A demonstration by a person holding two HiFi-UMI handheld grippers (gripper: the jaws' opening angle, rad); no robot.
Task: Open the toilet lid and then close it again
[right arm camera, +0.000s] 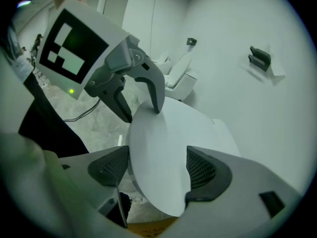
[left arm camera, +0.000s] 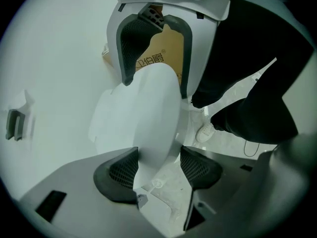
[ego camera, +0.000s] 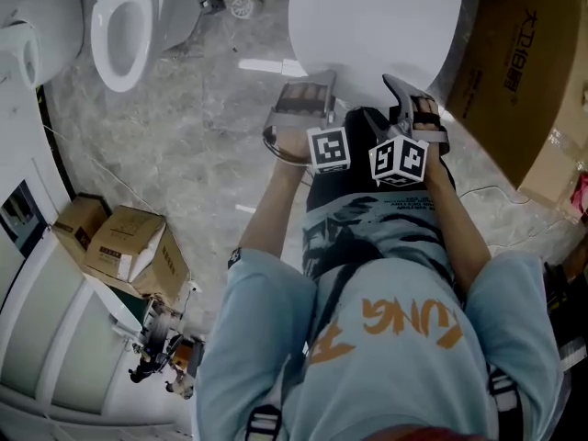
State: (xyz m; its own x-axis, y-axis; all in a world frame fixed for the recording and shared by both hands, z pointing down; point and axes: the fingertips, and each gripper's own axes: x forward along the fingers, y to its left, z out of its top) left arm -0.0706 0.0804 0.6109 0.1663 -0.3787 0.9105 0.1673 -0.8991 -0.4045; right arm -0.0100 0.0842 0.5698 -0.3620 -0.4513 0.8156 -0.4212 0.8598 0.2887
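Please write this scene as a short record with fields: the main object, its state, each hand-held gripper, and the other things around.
Main object: toilet lid, white, top centre of the head view
Lid state: seems lifted at its front; how far, I cannot tell
Left hand-held gripper: jaws apart, lid's rim between them
Right hand-held gripper: jaws apart, lid's rim between them
Second toilet: upper left in the head view, bowl uncovered
Cardboard boxes: on the floor, left side
Large carton: right of the lid

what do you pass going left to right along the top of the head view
open toilet bowl -> floor drain -> white toilet lid -> cardboard box
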